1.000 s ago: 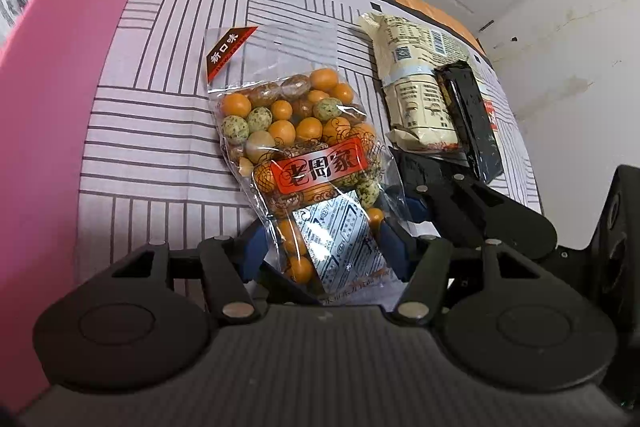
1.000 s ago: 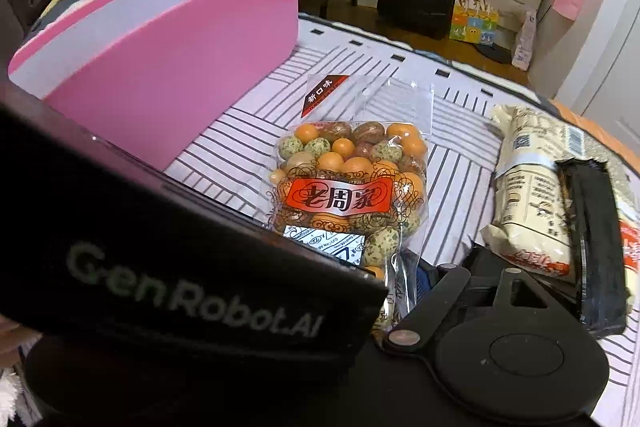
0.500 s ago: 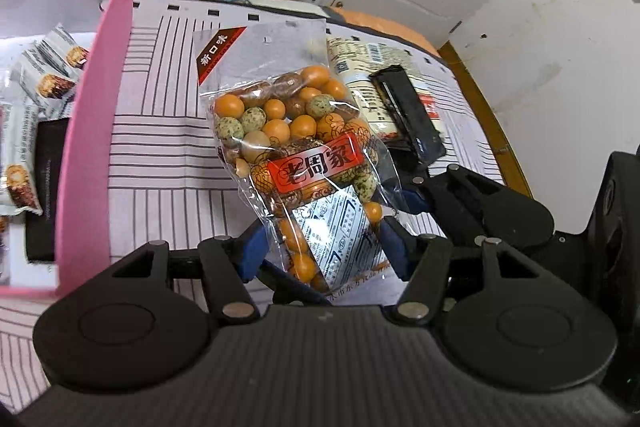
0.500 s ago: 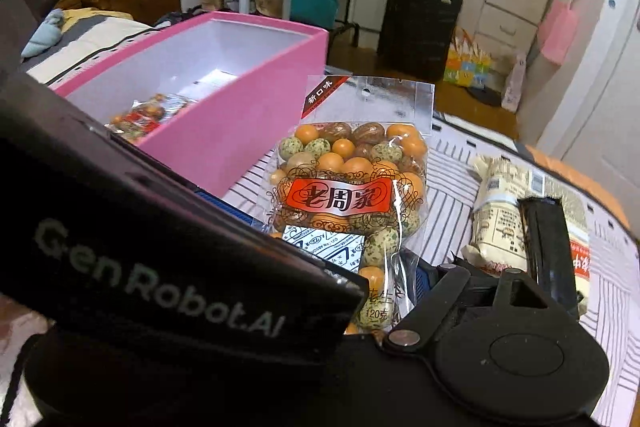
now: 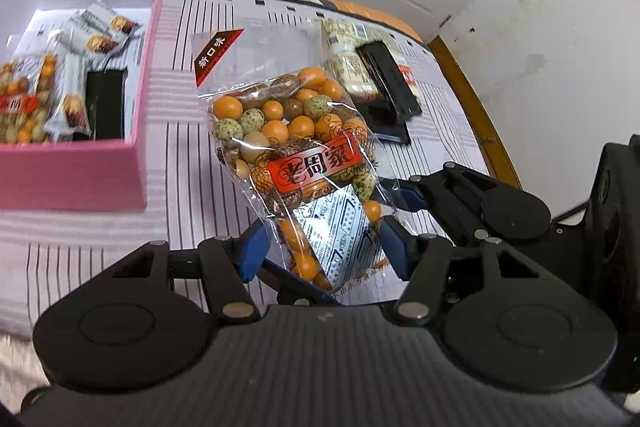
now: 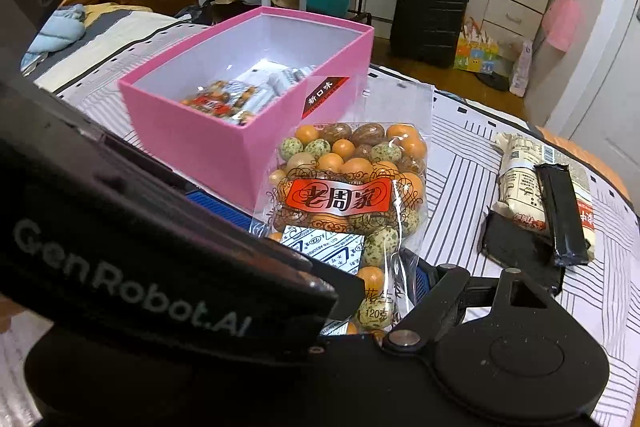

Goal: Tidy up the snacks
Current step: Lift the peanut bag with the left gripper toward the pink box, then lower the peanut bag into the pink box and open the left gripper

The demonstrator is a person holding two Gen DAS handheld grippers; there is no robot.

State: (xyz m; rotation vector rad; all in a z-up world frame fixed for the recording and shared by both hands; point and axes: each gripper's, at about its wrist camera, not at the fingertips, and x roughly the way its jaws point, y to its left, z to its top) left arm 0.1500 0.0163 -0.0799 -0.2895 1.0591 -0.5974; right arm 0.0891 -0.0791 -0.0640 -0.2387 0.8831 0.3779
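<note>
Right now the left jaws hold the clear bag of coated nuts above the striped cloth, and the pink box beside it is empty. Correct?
Not quite. The pink box isn't empty: the left wrist view shows small white packets and another nut bag inside. The rest stands: the left gripper holds the bag of coated nuts above the striped cloth.

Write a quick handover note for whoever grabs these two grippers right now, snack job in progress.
Left gripper: shut on the clear nut bag, which is held off the bed.
Right gripper: its fingers sit on both sides of the same bag's lower end; whether they press it is unclear.
Pink box: on the striped cover beside the bag, already holding another nut bag, small white packets and a black pack.
Left: drop this bag in, then the beige packet and black bar lying on the cover.
</note>
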